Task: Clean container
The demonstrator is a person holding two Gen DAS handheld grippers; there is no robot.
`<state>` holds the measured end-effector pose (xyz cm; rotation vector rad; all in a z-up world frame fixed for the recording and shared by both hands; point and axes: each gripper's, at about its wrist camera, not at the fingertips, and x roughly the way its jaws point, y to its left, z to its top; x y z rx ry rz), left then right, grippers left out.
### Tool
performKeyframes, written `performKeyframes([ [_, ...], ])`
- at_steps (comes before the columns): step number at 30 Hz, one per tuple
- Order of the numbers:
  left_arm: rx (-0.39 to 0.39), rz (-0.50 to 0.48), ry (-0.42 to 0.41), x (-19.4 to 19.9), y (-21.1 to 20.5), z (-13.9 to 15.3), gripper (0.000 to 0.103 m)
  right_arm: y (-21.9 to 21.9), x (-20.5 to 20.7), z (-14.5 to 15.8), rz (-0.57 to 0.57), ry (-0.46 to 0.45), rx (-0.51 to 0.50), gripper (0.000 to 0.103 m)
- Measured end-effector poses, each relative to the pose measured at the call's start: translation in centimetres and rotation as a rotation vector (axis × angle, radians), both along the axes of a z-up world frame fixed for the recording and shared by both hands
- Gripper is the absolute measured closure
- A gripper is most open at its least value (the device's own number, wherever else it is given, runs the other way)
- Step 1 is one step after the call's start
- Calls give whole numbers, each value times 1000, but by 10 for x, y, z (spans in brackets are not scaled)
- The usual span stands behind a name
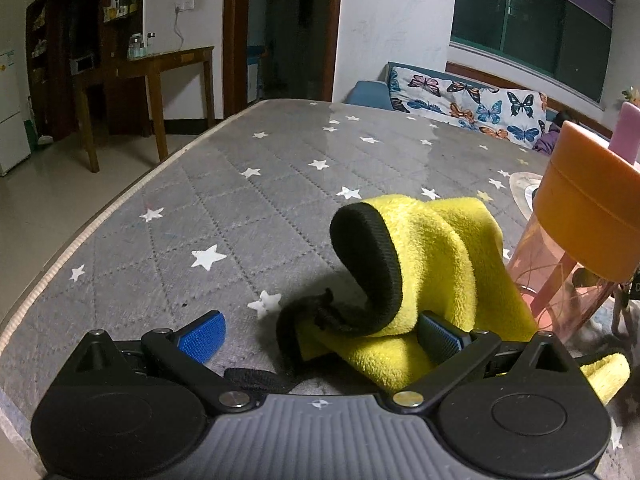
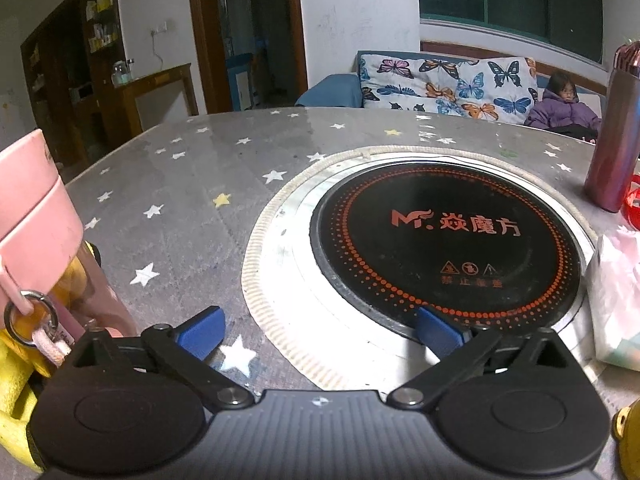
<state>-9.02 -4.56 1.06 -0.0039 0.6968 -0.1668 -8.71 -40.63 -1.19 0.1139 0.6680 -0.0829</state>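
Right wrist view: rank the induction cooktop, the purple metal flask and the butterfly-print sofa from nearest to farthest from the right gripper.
1. Induction cooktop: set into the table, just ahead of the right gripper, its rim by the right finger.
2. Purple metal flask: upright, far right of the table.
3. Butterfly-print sofa: beyond the table, below the window.

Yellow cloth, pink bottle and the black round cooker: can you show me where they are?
Yellow cloth [image 1: 448, 248], left wrist view, on its fuzzy top fold.
Pink bottle [image 2: 36, 208], right wrist view, on its pink lid.
Cooker [image 2: 448, 236], right wrist view, on the black glass by the red writing.
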Motion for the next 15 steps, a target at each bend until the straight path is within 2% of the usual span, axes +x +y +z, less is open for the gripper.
performKeyframes([
  [15, -43, -6, 6, 1, -1, 1, 0, 3, 2, -1, 2, 13, -26, 0],
])
